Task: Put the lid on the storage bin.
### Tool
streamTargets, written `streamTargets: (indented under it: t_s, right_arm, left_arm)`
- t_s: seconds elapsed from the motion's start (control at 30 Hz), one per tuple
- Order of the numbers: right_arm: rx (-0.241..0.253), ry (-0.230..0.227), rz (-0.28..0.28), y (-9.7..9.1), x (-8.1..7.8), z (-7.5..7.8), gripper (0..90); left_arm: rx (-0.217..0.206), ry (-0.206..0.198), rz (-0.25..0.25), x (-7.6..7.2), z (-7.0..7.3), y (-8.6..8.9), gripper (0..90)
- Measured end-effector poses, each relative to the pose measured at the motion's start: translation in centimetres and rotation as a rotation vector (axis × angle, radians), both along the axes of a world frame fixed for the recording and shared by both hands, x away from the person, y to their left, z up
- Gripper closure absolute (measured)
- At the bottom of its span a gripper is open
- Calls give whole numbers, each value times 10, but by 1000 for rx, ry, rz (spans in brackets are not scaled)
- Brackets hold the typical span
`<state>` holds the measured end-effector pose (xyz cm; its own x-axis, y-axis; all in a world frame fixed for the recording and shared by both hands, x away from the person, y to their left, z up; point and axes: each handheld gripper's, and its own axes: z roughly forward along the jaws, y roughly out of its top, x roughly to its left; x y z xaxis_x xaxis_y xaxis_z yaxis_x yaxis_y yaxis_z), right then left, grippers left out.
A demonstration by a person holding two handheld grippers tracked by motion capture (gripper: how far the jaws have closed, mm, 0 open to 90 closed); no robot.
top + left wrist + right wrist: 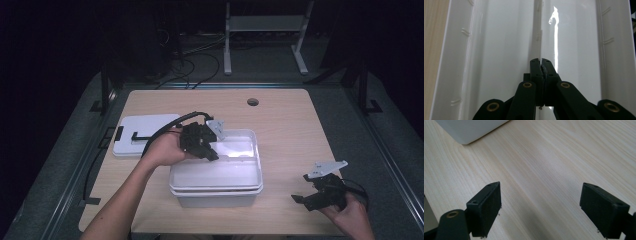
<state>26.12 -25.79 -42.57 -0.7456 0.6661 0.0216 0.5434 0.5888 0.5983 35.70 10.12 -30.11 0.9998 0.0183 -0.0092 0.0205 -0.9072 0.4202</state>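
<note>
Far left on the light wooden table (285, 125): flat white plastic lid with black latches (142, 135), lying apart from its box. Next, left hand (162, 150) with left tool (212, 156) dipped into the open white rectangular plastic bin (215, 192) at table centre. In the left gripper view the left tool (541, 61) has its jaws pressed together, no gap. A thin white edge (540, 30) runs up from the tips along the bin floor (499, 50); can't tell if it's pinched or just a moulded ridge behind.

Far right: right tool (300, 199) low over bare table near the front edge, well apart from the bin. In the right gripper view the right tool (541, 187) is spread wide with nothing between the jaws, and the bin corner (466, 130) is far off.

Risks:
- If the thin edge is gripped, the hold is narrow, so a twist could slip or bend it.
- The bin isn't braced by the right tool, so pulling or pushing with the left tool could drag or tip it.
- The left cable (170, 125) hangs near the bin rim and could snag.
</note>
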Motion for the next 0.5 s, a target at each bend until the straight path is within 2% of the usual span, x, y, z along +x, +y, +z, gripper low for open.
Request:
streamTargets:
  t_s: [0.4, 0.5]
  right_arm:
    - [6, 0, 2, 0, 0, 0, 169]
    - [7, -1, 2, 0, 0, 0, 168]
  left_arm:
    - [44, -2, -12, 1, -8, -6, 892]
    - [42, 4, -12, 1, -9, -6, 891]
